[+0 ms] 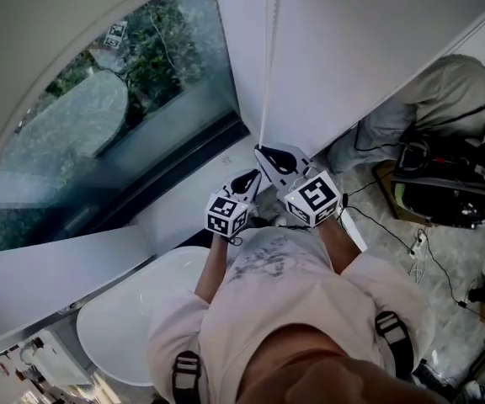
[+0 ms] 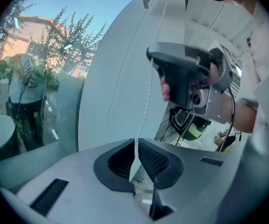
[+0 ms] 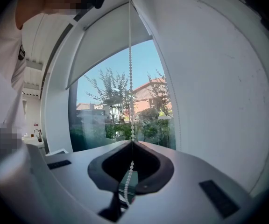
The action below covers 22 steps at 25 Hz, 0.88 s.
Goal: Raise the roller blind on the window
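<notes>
Right gripper view: bead chain (image 3: 130, 78) pinched between right claw (image 3: 132, 142) tips.

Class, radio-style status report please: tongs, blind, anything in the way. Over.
Left tongs shut on bead chain; right tongs shut on it higher up. Roller blind partly up. Nothing seen blocking chain.

The head view looks steeply down on the left claw (image 1: 251, 177) and right claw (image 1: 268, 152); each claw view peers closely along its jaws, sharing the bead chain (image 3: 130, 78) and window (image 3: 111, 106)
</notes>
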### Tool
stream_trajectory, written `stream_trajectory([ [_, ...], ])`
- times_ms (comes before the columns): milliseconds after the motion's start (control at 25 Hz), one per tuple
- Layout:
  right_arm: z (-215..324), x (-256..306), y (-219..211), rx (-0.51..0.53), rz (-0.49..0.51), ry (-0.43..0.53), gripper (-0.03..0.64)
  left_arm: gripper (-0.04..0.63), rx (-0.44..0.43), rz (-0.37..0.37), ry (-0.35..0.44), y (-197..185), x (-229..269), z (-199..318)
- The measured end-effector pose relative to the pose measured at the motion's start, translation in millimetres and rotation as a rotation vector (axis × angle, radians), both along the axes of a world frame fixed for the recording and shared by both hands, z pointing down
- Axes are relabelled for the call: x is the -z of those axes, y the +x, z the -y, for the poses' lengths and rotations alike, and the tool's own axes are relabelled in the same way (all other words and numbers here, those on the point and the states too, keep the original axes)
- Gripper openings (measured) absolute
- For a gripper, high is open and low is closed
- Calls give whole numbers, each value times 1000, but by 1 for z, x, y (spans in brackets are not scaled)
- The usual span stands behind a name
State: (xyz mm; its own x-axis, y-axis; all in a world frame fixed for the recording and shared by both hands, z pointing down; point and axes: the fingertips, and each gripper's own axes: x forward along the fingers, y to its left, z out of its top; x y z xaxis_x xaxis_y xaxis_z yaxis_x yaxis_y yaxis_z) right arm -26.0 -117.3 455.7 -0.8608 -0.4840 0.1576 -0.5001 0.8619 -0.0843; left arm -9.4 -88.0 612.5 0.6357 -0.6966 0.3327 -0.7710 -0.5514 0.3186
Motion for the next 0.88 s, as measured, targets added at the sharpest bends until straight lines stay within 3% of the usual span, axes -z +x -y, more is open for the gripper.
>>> stream_trajectory([
  [400,5,1,3,-3,8,6,61,49,28,-68,261,-27,141,2],
  [880,-1,-8,-1,14,-5,4,61,51,-69,-91,563,-18,285,18],
])
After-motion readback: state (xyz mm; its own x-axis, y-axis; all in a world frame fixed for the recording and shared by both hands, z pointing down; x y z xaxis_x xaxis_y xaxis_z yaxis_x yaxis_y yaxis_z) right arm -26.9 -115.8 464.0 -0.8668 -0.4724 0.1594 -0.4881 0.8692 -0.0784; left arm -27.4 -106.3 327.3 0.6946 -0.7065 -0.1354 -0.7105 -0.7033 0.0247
